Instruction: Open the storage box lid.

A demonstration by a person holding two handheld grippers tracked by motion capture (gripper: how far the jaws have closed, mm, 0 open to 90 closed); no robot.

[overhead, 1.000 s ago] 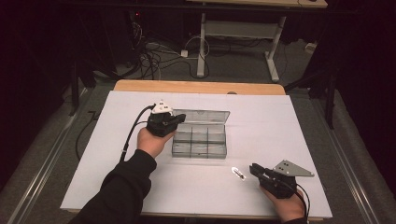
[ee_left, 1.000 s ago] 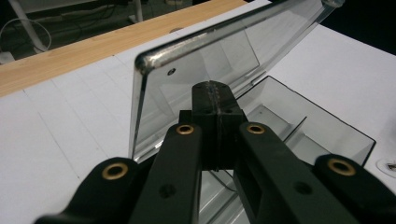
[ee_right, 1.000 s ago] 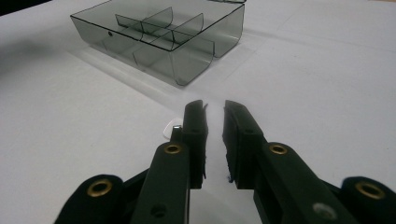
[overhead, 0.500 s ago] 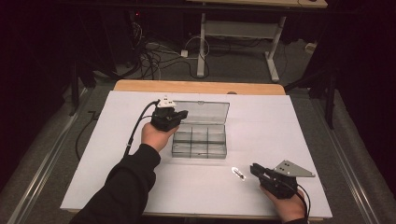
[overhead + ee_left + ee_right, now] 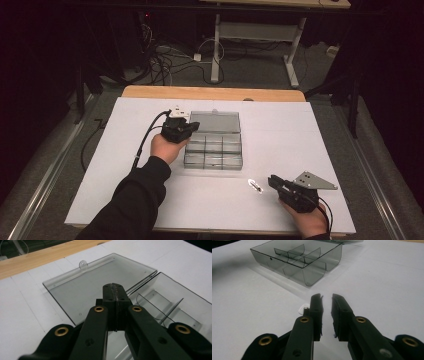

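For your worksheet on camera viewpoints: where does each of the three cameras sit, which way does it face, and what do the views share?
High view: above the person's side, looking forward and down on the table; both forearms and hands show.
Left gripper view: on the left gripper, looking along its shut jaws over the lid.
Right gripper view: on the right gripper, low over the table, jaws slightly apart, a small clip beside them.
All three share the box.

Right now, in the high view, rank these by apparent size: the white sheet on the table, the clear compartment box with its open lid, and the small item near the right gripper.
1. White sheet
2. Clear compartment box, lid open flat
3. Small item, tiny, just ahead of the right gripper
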